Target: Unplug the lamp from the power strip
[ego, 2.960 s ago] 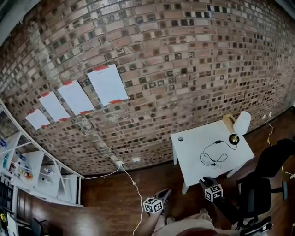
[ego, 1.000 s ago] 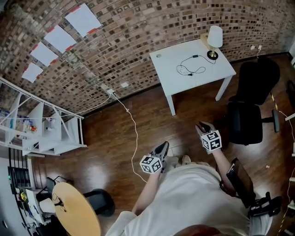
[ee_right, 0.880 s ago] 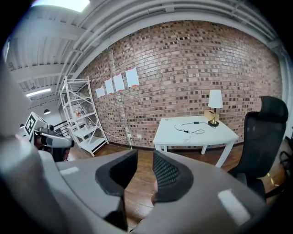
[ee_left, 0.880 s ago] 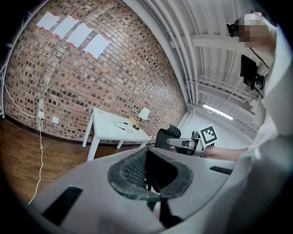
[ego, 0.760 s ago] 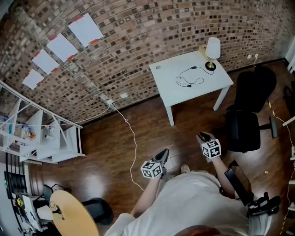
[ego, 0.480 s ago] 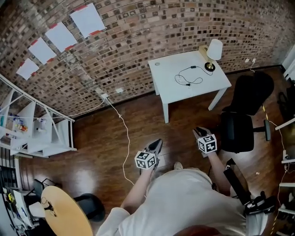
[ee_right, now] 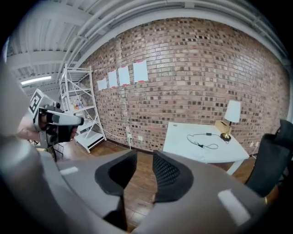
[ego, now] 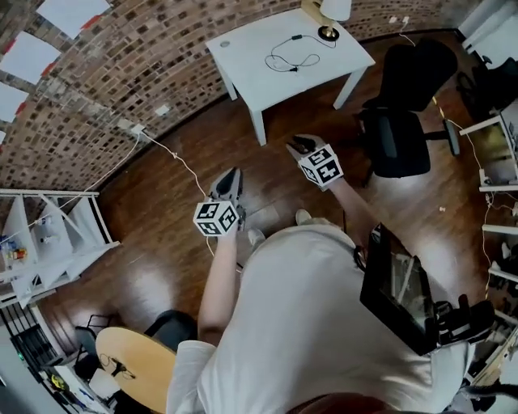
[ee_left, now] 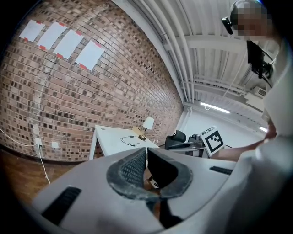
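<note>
A white table [ego: 279, 77] stands against the brick wall, far ahead of me. On its back right corner is a small lamp [ego: 331, 11] with a white shade. The lamp's black cord [ego: 285, 58] lies looped on the tabletop. Both grippers hover over the wooden floor, well short of the table. My left gripper [ego: 231, 175] is shut with nothing in it. My right gripper [ego: 297, 145] is opening and holds nothing. In the right gripper view the lamp [ee_right: 232, 112] and cord [ee_right: 201, 140] lie beyond the parted pads. A pale oblong [ego: 264, 217] on the floor may be the power strip.
A black office chair [ego: 401, 105] stands right of the table. A white cable [ego: 174, 158] runs from a wall socket [ego: 134, 128] across the floor toward my feet. White shelving [ego: 48, 234] is at the left, and a round wooden table [ego: 133, 372] is behind me.
The head view has tilted down, so the table and lamp now sit at the top edge. Both grippers have risen in the frame, still apart and empty.
</note>
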